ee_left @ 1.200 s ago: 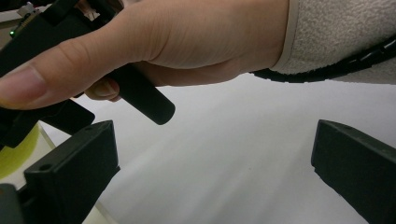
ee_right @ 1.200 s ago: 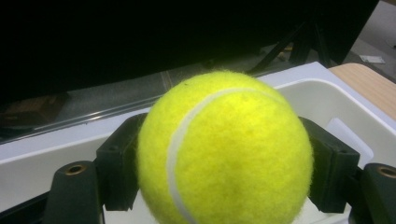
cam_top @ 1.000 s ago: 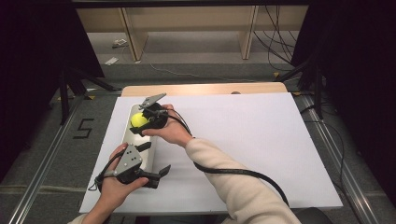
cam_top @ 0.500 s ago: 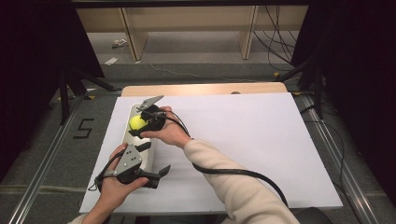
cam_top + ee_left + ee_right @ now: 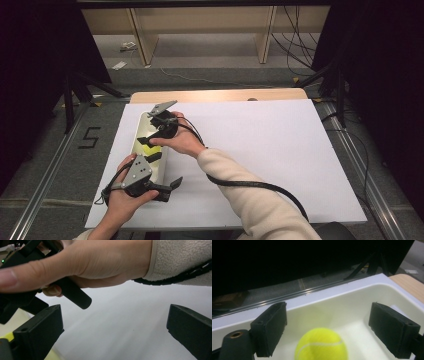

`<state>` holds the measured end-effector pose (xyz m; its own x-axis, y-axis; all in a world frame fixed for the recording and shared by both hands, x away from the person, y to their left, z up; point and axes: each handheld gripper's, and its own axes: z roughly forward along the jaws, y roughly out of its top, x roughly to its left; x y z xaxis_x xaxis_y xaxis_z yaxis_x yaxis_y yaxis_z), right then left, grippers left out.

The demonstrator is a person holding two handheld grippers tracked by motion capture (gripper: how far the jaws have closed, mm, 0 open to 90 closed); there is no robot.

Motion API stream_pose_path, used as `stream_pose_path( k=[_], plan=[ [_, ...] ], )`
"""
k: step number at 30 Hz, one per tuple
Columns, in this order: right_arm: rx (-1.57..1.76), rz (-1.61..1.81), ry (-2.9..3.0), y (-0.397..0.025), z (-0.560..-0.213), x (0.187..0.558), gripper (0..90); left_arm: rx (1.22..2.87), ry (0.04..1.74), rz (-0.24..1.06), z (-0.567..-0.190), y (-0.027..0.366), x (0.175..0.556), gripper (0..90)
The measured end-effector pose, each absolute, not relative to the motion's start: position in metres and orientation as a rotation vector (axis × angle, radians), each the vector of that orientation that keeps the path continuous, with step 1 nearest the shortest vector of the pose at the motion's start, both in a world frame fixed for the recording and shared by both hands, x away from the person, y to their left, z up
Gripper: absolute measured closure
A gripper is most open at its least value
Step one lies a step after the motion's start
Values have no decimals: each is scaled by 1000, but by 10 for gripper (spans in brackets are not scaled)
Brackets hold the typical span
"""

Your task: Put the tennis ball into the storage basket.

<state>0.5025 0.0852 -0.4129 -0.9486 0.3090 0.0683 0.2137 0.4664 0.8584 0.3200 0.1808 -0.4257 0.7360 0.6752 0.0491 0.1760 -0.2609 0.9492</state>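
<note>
Right gripper is held wide open over the tennis ball, which lies in the white tray at the table's left. Left gripper, open and empty, is kept near. The ball could be nudged away if the jaws are closed off-centre.

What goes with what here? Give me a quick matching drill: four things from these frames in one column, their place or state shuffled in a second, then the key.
Things
1. yellow-green felt tennis ball
2. long cream plastic tray
3. left gripper
4. right gripper

Place or state
A. open, near table edge, beside the tray
B. inside the tray
C. on the white table sheet, left side
D. open, jaws on either side of the ball, apart from it

Pairs: 1-B, 2-C, 3-A, 4-D
</note>
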Motion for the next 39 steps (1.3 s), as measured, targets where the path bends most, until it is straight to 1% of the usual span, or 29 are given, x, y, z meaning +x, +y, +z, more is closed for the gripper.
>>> stream_pose_path(
  k=[10, 26, 39],
  plan=[
    [497, 1519, 2552, 65, -404, 505, 155, 1806, 668, 551, -426, 181, 320, 1],
    [551, 1490, 2483, 9, -390, 506, 155, 1803, 670, 553, -426, 180, 320, 1],
    [584, 1483, 2440, -23, -386, 503, 155, 1804, 669, 554, -426, 180, 320, 1]
  ],
)
